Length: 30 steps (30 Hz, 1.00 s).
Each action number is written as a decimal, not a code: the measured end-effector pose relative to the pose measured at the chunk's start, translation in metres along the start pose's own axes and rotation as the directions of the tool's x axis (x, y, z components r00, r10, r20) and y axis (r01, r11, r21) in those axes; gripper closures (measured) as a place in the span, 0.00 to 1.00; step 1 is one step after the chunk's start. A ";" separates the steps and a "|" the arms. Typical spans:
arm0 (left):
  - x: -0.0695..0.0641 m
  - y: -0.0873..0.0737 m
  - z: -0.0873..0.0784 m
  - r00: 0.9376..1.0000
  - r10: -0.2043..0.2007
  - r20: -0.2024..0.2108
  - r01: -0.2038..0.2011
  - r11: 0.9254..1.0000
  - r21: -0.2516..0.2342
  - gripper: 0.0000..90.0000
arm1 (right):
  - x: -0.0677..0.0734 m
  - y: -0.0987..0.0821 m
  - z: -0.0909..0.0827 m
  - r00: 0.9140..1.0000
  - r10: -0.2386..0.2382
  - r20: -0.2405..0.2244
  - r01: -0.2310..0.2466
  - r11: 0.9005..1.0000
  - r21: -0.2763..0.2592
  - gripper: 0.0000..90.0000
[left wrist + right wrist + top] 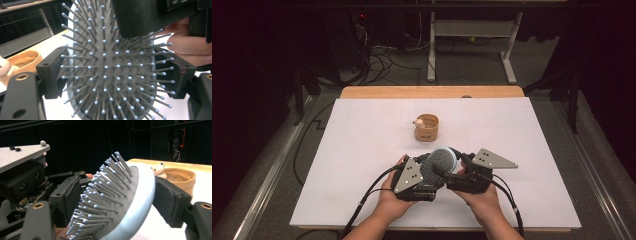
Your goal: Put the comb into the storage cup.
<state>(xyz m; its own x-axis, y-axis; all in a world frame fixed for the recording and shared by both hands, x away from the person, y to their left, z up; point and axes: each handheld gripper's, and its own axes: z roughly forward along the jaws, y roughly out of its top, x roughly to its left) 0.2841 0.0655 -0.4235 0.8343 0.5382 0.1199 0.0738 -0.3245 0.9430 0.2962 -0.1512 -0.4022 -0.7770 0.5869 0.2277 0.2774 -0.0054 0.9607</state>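
Left gripper: jaws clamp brush head across its edges, bristles facing its camera. Right gripper: jaws pinch same head front to back, one pad in bristles. Likely handover or two-point steadying. Brush held above table, cup well beyond.

So the main thing here is a paddle hairbrush with a pale blue oval rim and a grey cushion full of grey ball-tipped pins. It's lifted off the white worktop, near the front edge, tilted up with the bristles turned toward the person. Both claws have it: the left claw pinches it across the two side edges, and the right claw clamps bristle face against smooth back. Can't see the handle anywhere.
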 end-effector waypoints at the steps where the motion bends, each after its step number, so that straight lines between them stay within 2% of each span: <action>1: 0.000 0.000 0.000 1.000 0.001 -0.001 -0.001 1.000 0.001 0.23 | -0.001 0.000 0.000 1.000 0.005 -0.003 -0.005 1.000 0.001 0.32; 9: 0.000 0.000 0.000 1.000 -0.001 -0.008 0.001 1.000 0.007 0.23 | -0.002 -0.001 0.000 0.998 0.048 -0.034 -0.048 0.999 0.013 0.42; 30: -0.001 0.001 0.000 1.000 0.012 -0.018 -0.011 1.000 0.009 0.23 | -0.004 0.001 -0.002 0.994 0.108 -0.029 -0.108 0.994 0.009 0.53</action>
<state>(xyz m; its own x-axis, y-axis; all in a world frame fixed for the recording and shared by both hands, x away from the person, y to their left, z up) 0.2837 0.0645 -0.4229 0.8249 0.5485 0.1365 0.0690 -0.3374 0.9388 0.2982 -0.1552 -0.4020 -0.7584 0.5594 0.3346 0.3648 -0.0611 0.9291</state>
